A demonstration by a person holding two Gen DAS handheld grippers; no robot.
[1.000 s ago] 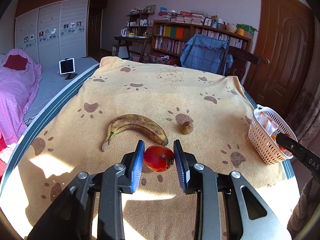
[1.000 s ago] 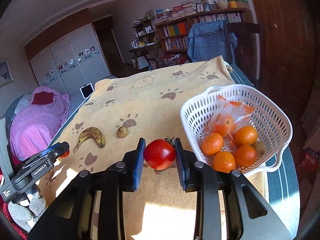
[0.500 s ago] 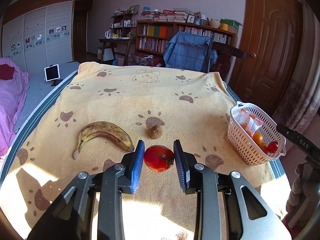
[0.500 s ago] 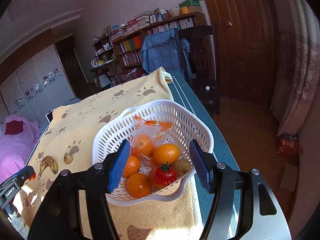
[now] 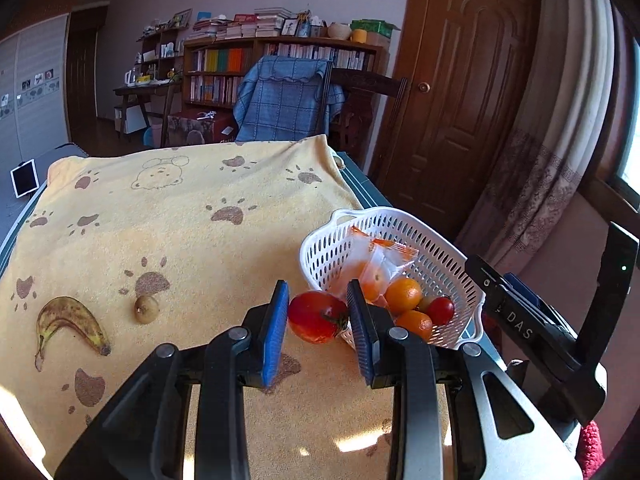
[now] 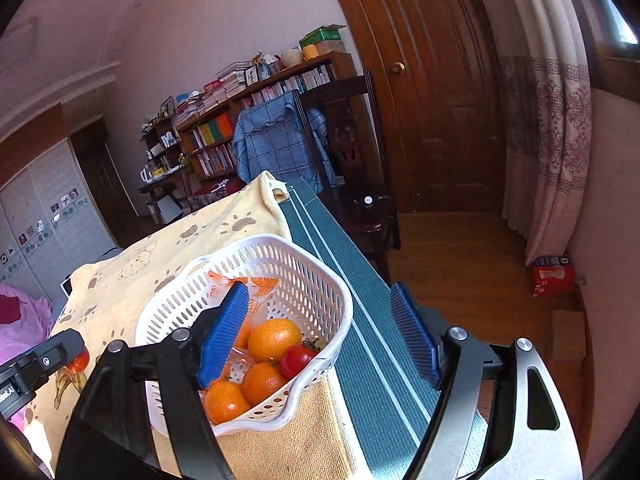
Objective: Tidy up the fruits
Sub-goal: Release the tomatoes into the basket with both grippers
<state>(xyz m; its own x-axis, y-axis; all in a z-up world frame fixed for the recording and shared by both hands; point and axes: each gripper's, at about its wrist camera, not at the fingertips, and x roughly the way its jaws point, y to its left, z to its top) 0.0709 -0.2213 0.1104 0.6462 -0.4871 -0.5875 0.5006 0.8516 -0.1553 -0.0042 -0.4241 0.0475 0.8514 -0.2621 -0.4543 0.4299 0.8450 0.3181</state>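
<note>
Since a second ago our right tool [image 6: 320, 334] has dropped its small tomato [image 6: 298, 360] into the white basket [image 6: 320, 276]; its jaws have just been opening and hold nothing. Our left tool [image 5: 318, 322], clenched on the larger tomato [image 5: 316, 322], has swung from the banana [image 5: 70, 326] to just beside the basket, the tomato's stem pointing toward the right jaw.

1. My left tongs' [image 5: 318, 322] pad hides part of the basket's [image 5: 404, 220] near wall.
2. My right tongs' [image 6: 320, 332] left pad covers the bagged fruit [image 6: 256, 300].
3. The banana [image 6: 66, 380] at the counter's left edge is mostly hidden behind my other tool.
</note>
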